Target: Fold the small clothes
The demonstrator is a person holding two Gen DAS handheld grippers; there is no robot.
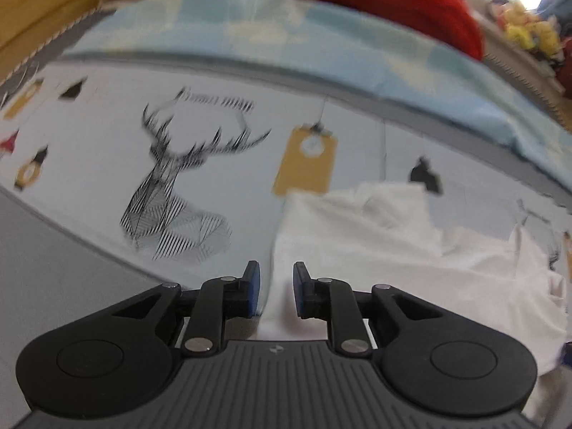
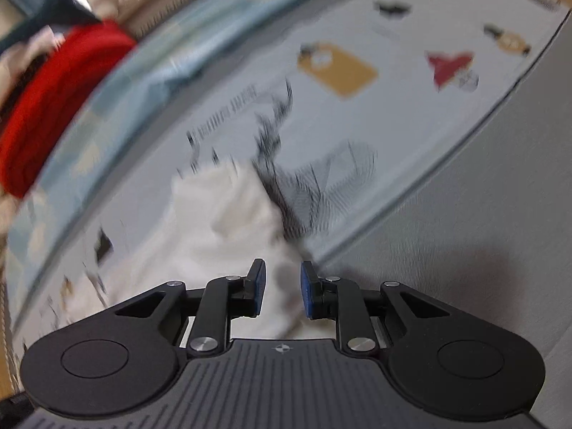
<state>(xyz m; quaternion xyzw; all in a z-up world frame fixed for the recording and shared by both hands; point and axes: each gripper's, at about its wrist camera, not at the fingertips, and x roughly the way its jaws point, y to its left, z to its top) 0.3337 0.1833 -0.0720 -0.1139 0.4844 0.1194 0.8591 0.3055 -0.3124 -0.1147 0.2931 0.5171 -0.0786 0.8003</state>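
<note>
Pinching too little cloth is the main risk, in my judgement. The left gripper (image 1: 276,287) has its jaws set narrow with a gap between the blue pads (image 1: 253,287), and the left edge of the white garment (image 1: 375,250) runs up through that gap; the pads do not visibly press on it, so I read them as apart, with cloth between them but not gripped. If they close on the very edge, the fabric could slip out on the lift. The right gripper (image 2: 278,291) stands much the same: jaws narrow, a gap between the pads, white cloth beneath and between them, no clear pinch to be seen. Both views are smeared by motion, so a light contact cannot be ruled out.

A second risk is catching the bedsheet (image 1: 89,143) along with the garment, since the white cloth lies flat on it and the tips sit close above. An uneven grip, one side firm and the other loose, would skew the fold.

Both grippers point steeply downward at the bed, the left one at the garment's left edge, the right one over its near right part, beside the grey border. The garment lies crumpled, right of the printed deer (image 1: 178,186), with a red cloth (image 1: 393,3) at the far side.
</note>
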